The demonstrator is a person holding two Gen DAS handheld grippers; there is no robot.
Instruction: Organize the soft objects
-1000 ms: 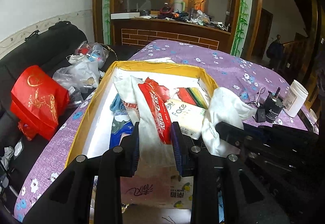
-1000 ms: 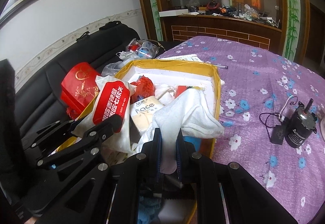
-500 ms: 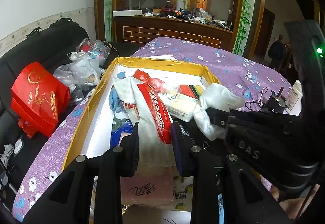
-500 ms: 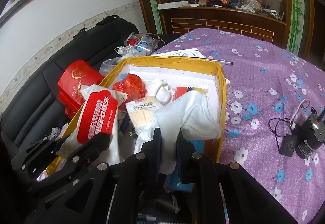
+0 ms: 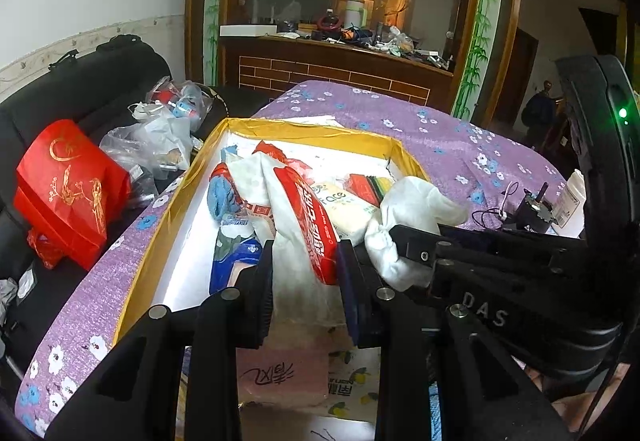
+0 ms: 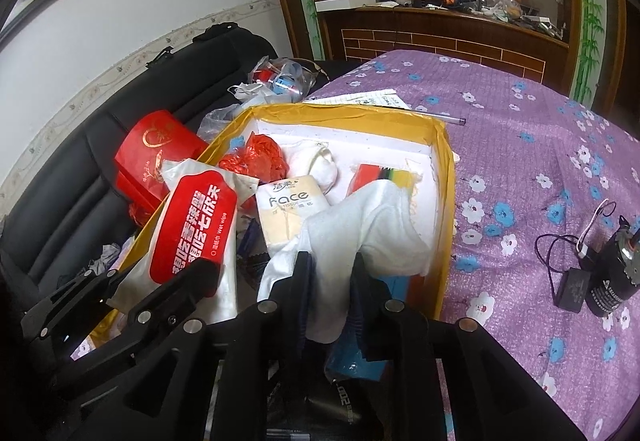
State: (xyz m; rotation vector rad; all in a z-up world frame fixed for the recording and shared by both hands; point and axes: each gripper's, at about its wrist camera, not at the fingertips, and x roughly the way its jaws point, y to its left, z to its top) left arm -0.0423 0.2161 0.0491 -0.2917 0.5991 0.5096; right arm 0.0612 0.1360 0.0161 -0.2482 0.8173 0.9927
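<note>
White cloth (image 6: 372,225) (one), two tools (image 6: 330,281) (image 5: 306,273)

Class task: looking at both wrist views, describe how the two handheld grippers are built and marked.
Both are matte black, angular linkages with round silver pins. The left gripper has dark blue ribbed jaws. The right gripper has similar dark jaws; the left view shows white "DAS" lettering on its body and a lit green light.

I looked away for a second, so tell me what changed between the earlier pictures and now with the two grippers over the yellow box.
The right gripper has moved in closer beside the left one, and its jaws are opening around the white cloth, which still hangs between them. The left gripper stayed put, still clamped on the wet wipe pack. The yellow box and the tissue pack have not moved.
</note>
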